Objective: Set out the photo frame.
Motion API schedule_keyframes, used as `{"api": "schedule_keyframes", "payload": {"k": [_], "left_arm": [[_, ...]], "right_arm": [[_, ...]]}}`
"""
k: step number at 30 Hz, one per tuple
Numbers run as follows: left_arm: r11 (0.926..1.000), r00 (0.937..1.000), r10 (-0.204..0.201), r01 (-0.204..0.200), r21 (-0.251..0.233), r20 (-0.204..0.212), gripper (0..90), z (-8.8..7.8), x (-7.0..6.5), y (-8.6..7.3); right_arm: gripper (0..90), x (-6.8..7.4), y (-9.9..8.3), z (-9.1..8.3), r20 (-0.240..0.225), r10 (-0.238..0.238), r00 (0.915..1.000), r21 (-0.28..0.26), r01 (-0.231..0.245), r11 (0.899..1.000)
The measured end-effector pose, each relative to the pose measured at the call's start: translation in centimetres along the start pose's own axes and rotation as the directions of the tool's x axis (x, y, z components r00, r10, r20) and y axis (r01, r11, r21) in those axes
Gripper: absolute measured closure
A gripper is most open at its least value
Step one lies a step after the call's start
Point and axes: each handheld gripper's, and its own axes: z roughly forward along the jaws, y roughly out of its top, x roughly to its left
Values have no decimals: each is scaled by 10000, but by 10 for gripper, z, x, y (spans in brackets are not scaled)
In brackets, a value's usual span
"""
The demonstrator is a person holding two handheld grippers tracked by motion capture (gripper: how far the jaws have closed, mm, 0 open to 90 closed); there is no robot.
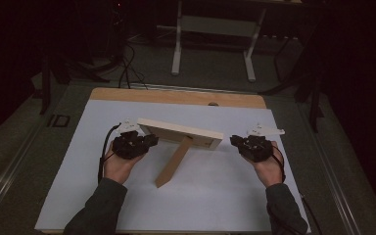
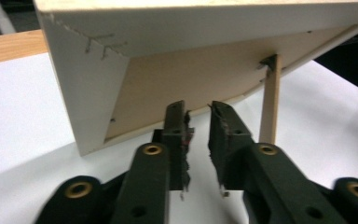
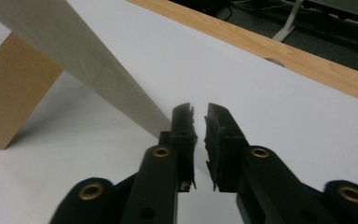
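Note:
A pale wooden picture frame (image 1: pixel 181 128) stands on the white mat, back toward me, propped on its tan easel leg (image 1: pixel 174 164). My left gripper (image 1: pixel 149 141) sits at the frame's left end. In the left gripper view its jaws (image 2: pixel 198 112) point at the brown backboard (image 2: pixel 191 79) with a narrow gap and nothing between them; the leg (image 2: pixel 270 107) rises to their right. My right gripper (image 1: pixel 235 141) sits just off the frame's right end. In the right gripper view its jaws (image 3: pixel 198 112) are nearly together and empty, beside the frame's edge (image 3: pixel 84 56).
The white mat (image 1: pixel 225 196) covers a wooden table whose bare strip (image 1: pixel 176 96) runs along the far side. Beyond it, on the dark floor, stand a white desk frame (image 1: pixel 177 44) and some cables (image 1: pixel 127 68). A person's sleeved forearms enter from the bottom.

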Motion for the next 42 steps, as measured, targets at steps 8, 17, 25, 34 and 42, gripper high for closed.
{"api": "schedule_keyframes", "payload": {"k": [8,17,25,34,42], "left_arm": [[9997,9994,-225,221,-136,-279,900,2,1,7],[9996,9988,-182,173,-213,-455,900,4,-3,13],[9999,9991,-33,28,-120,-430,900,8,-6,16],[10000,9993,16,-17,-27,-374,900,12,-8,17],[10000,9995,85,-86,-24,-310,900,15,-11,19]], "right_arm": [[899,3,6,9,-158,90,9998,62,-89,9999],[899,8,14,16,-416,246,9988,-90,-250,9996],[898,12,21,23,-565,166,9983,-78,-170,9998],[898,13,24,26,-701,239,9973,-155,-251,9996],[897,12,24,27,-705,303,9971,-137,-314,9994]]}}
